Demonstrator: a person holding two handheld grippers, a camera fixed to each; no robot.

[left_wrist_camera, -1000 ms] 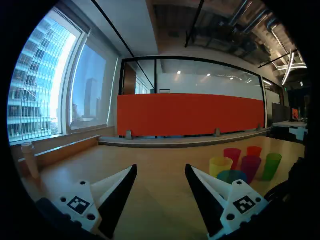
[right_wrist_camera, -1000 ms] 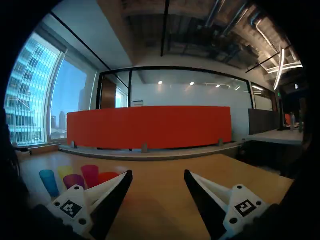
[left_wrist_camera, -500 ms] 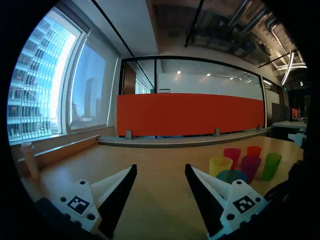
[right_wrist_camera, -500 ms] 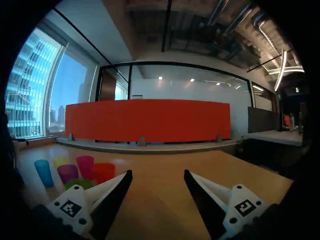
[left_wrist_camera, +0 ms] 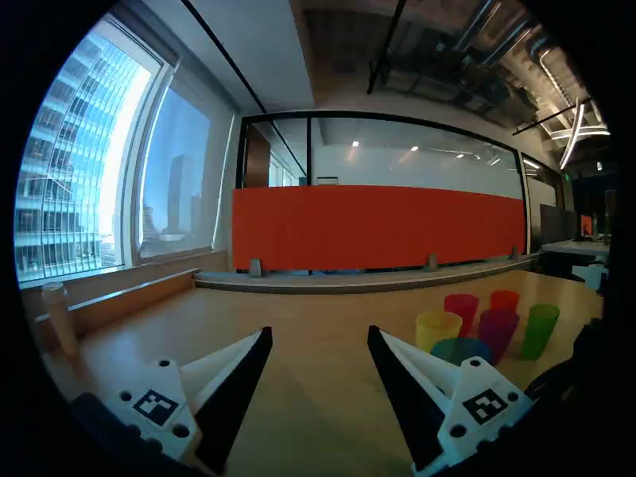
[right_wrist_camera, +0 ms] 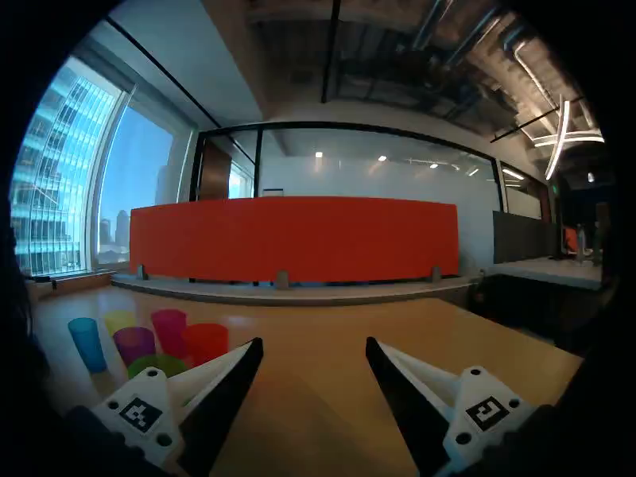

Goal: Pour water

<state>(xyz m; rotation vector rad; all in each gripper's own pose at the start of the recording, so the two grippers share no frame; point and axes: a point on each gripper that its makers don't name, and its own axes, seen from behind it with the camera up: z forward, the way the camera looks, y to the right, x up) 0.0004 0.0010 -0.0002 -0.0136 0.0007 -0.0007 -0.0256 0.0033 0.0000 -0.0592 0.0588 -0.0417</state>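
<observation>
No legible text

No words, numbers or brand names can be read. The only printed signs are black-and-white square code markers point(left_wrist_camera: 155, 406), one either side of the gap on the left gripper point(left_wrist_camera: 319, 331) and the right gripper point(right_wrist_camera: 313, 343)

Both grippers are held out level and pointing forward, the left gripper point(left_wrist_camera: 319, 334) with its two white, black-faced fingers spread wide apart and nothing between them, the right gripper point(right_wrist_camera: 314, 343) in just the same pose, its jaws gaping equally wide and gripping nothing.
</observation>
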